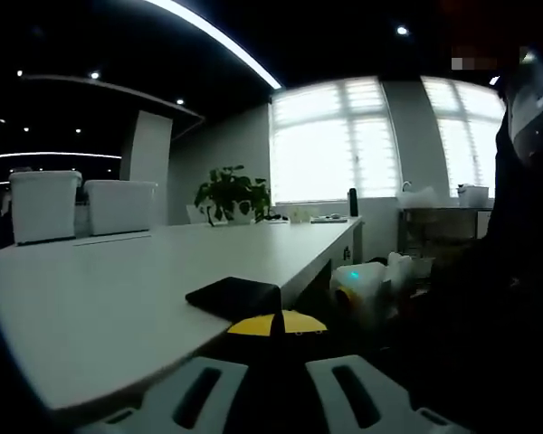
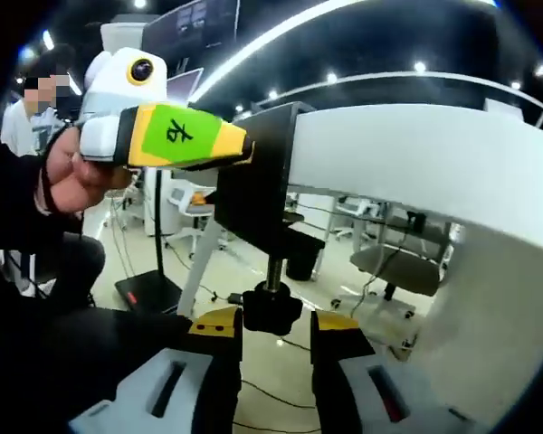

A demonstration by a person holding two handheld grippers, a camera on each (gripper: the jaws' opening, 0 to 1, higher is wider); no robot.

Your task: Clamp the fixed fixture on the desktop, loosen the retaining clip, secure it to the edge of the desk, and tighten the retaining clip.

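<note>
The black clamp fixture (image 1: 236, 297) sits on the near edge of the white desk (image 1: 118, 289). My left gripper (image 1: 277, 325) is shut on its top plate, yellow tips together. From below the desk (image 2: 434, 163), the fixture's black bracket (image 2: 258, 185) hangs at the edge, with a threaded rod running down to a black knob (image 2: 271, 312). My right gripper (image 2: 273, 330) is closed around that knob, a yellow tip on either side. The left gripper (image 2: 176, 136), with its green label, is held by a hand (image 2: 72, 172) and presses against the bracket's top.
A potted plant (image 1: 231, 192) and two white chair backs (image 1: 81, 203) stand at the desk's far side. The other gripper's white body (image 1: 371, 280) shows beside the desk edge. Under the desk are office chairs (image 2: 389, 262), cables and a monitor stand base (image 2: 149, 289). A person (image 2: 32, 117) sits at left.
</note>
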